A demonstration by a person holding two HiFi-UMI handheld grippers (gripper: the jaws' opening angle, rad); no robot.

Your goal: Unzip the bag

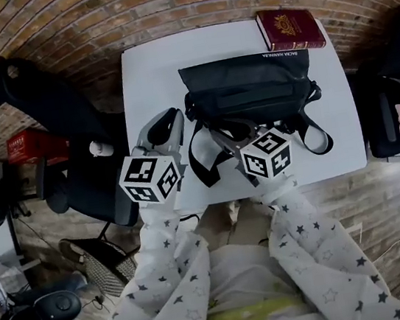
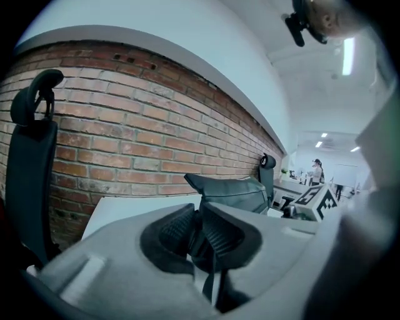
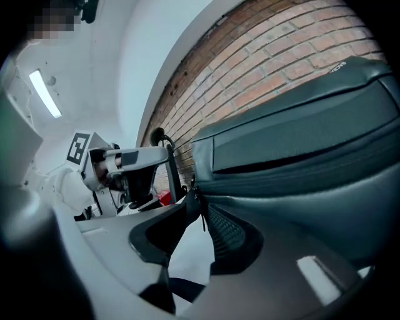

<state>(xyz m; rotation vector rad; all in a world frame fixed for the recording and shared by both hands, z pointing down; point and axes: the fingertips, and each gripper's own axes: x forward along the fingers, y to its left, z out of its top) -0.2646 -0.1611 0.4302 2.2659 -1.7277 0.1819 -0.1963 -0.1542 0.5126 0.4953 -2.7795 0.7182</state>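
A black bag [image 1: 249, 88] lies on the white table [image 1: 148, 74], its straps trailing toward me. In the head view my left gripper [image 1: 172, 120] reaches the bag's left end and my right gripper [image 1: 235, 137] points at its front. The left gripper view shows the left gripper [image 2: 200, 234] with its pads a narrow gap apart and a thin dark strap [image 2: 209, 275] hanging in that gap, the bag [image 2: 234, 192] beyond. My right gripper [image 3: 200, 219] stands wide open at the corner of the bag [image 3: 300, 156]; a thin zip pull [image 3: 201, 214] dangles between the pads, untouched.
A red book [image 1: 290, 29] lies at the table's far right corner. A black office chair [image 1: 42, 97] stands left of the table and another dark chair [image 1: 389, 116] to its right. A brick wall runs behind the table.
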